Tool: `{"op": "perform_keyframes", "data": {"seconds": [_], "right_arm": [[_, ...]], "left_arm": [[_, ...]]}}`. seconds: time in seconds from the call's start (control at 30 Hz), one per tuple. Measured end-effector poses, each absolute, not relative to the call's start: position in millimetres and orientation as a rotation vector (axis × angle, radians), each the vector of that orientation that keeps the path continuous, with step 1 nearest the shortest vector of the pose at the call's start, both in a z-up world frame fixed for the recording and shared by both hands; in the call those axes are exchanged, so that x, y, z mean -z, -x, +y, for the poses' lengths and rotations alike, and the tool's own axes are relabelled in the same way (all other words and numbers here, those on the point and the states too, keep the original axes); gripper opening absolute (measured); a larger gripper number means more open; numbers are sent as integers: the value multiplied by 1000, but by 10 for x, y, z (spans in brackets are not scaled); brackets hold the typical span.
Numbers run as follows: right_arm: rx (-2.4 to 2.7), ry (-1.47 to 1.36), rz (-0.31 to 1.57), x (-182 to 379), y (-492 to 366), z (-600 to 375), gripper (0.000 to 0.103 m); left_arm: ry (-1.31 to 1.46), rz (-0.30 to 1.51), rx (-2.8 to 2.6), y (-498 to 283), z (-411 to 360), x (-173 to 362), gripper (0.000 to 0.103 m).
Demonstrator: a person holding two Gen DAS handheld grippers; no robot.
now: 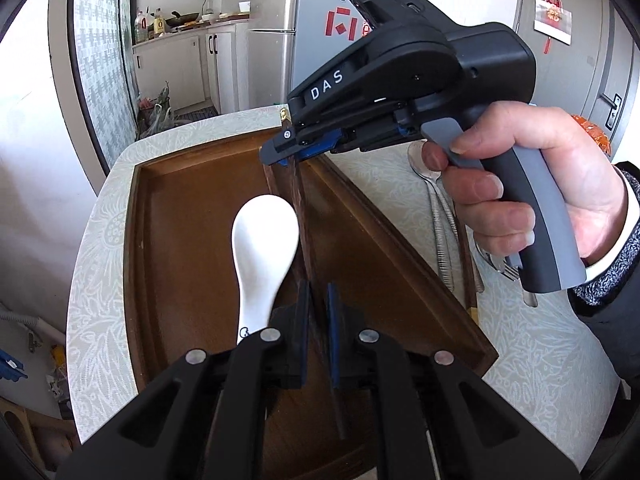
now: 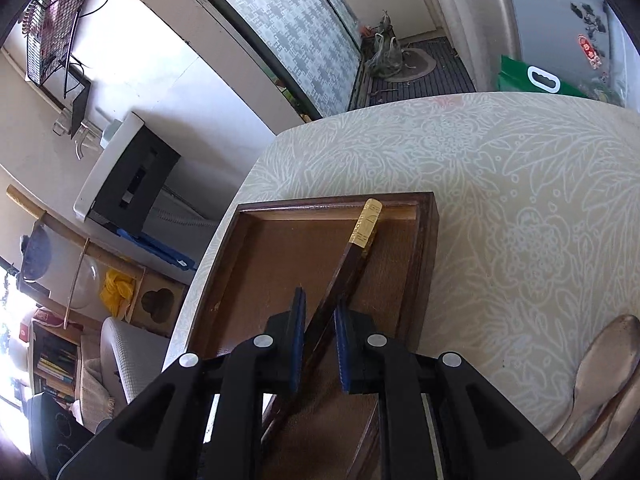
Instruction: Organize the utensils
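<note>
The wooden tray (image 1: 188, 240) is looking matt brown, the white spoon (image 1: 264, 248) is shining like glossy ceramic, and the dark chopsticks (image 2: 344, 280) are showing polished wood.

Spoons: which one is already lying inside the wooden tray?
The white ceramic spoon. It lies in the wooden tray; the metal spoons lie outside on the tablecloth.

Right wrist view. The right gripper (image 2: 320, 320), entering from 6 o'clock, has its blue-padded jaws closed on dark wooden chopsticks (image 2: 344, 276), which run toward 1 o'clock and end in a gold-coloured cap (image 2: 366, 222) resting near the far right corner of a brown wooden tray (image 2: 428, 240). The tray sits on a round table with a pale floral cloth (image 2: 500, 200). At 4 o'clock, the bowl of a metal spoon (image 2: 608, 356) lies on the cloth, apart from the tray.
</note>
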State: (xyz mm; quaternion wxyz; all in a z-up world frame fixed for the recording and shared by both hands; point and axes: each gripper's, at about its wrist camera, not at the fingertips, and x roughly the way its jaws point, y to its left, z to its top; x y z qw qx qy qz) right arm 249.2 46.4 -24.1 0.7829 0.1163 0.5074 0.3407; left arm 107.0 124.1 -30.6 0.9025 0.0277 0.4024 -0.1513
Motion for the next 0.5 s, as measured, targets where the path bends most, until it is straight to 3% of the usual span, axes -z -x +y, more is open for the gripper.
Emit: {"op": "perform_keyframes", "data": {"seconds": [0.33, 0.5], "right_arm": [[-736, -211, 1112, 348, -2447, 499, 18], [-766, -216, 1102, 276, -2373, 461, 36]], "left_arm": [[-96, 834, 289, -1095, 1149, 355, 18], [-136, 830, 259, -1077, 1077, 368, 20]]}}
